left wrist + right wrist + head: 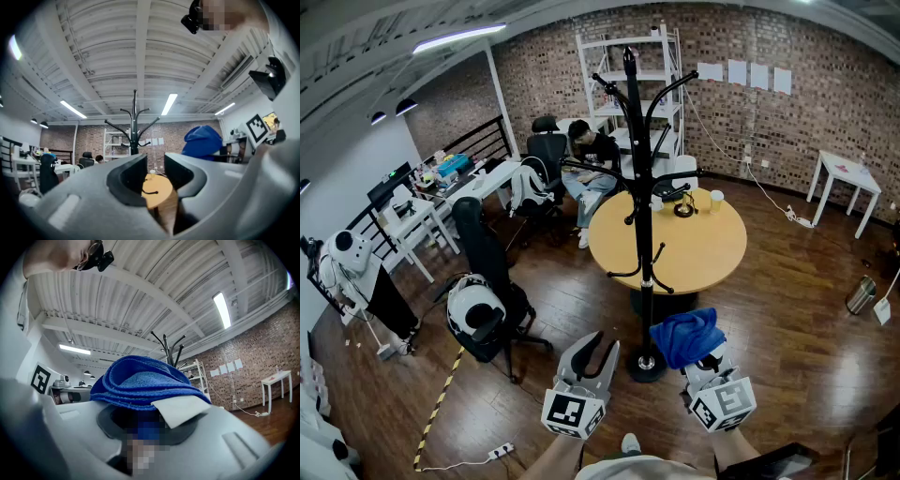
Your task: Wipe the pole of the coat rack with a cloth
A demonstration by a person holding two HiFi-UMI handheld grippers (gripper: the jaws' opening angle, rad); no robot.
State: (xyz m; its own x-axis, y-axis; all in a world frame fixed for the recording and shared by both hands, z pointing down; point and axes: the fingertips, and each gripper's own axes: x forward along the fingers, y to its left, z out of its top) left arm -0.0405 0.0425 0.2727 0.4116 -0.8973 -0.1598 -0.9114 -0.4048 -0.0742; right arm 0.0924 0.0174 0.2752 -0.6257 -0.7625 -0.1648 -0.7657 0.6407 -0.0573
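Blue folded cloth (pixel 686 336) sat clamped in the right gripper (pixel 701 364), just beside the black coat rack pole (pixel 643 216) at two o'clock of its base. The pole stood upright, long axis vertical. The left gripper (pixel 600 349) hovered at nine o'clock, jaws apart, empty.

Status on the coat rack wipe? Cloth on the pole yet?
Done: blue cloth is picked up, clamped in the right gripper. In hand: cloth sits low beside the coat rack pole, near its base; contact can't be confirmed. Left gripper is open and empty. Left: the whole wipe along the pole.
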